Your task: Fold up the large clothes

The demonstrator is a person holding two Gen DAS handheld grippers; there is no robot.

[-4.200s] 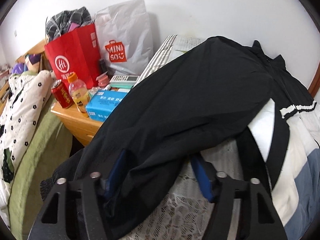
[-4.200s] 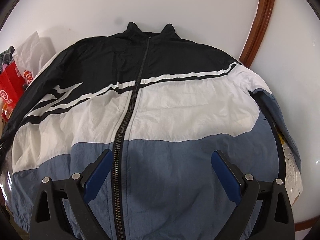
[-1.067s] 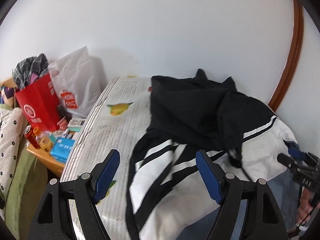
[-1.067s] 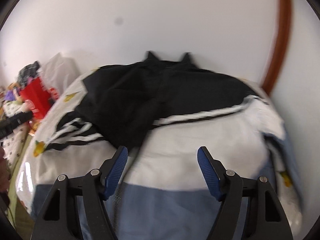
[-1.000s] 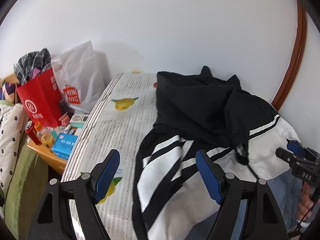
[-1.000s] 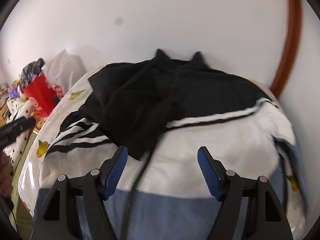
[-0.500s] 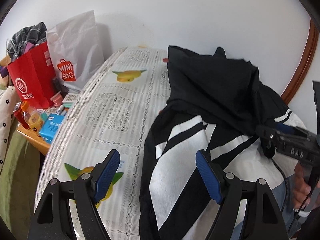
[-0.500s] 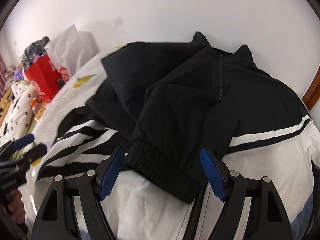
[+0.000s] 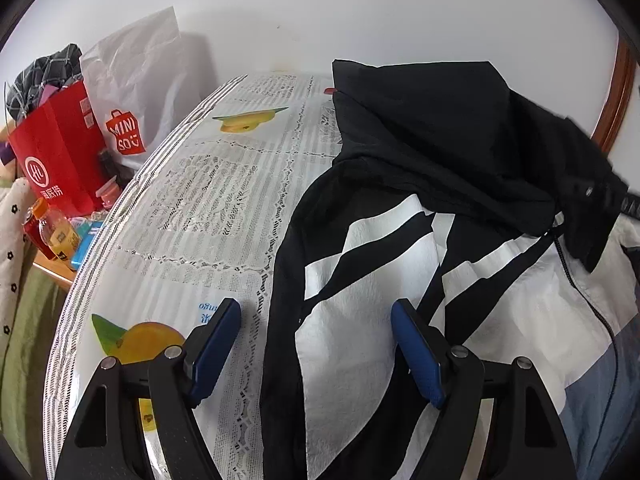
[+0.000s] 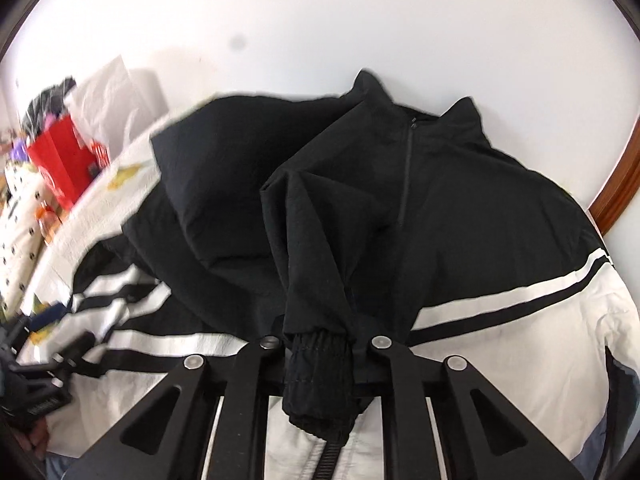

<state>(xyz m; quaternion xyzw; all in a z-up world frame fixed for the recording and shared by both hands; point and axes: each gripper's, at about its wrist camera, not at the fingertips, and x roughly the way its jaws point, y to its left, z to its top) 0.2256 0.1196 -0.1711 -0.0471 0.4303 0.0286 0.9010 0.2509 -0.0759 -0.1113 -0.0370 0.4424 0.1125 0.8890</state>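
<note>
A black, white and blue zip jacket (image 9: 360,340) lies front up on the table; it also shows in the right wrist view (image 10: 500,240). Its black left sleeve (image 10: 312,248) is folded across the chest. My right gripper (image 10: 320,360) is shut on the sleeve's elastic cuff (image 10: 318,364). My left gripper (image 9: 316,348) is open and empty, low over the jacket's left edge, with one blue pad over the tablecloth and the other over the white panel. The left gripper shows blurred in the right wrist view (image 10: 44,344).
A lace-patterned tablecloth with fruit prints (image 9: 208,208) covers the table. To the left stand a red paper bag (image 9: 56,160), a white Miniso bag (image 9: 136,92) and bottles (image 9: 56,228) on a wooden side table. A white wall is behind.
My right gripper moved forward and closed on the sleeve cuff. My left gripper dropped lower toward the jacket's left edge and stayed open.
</note>
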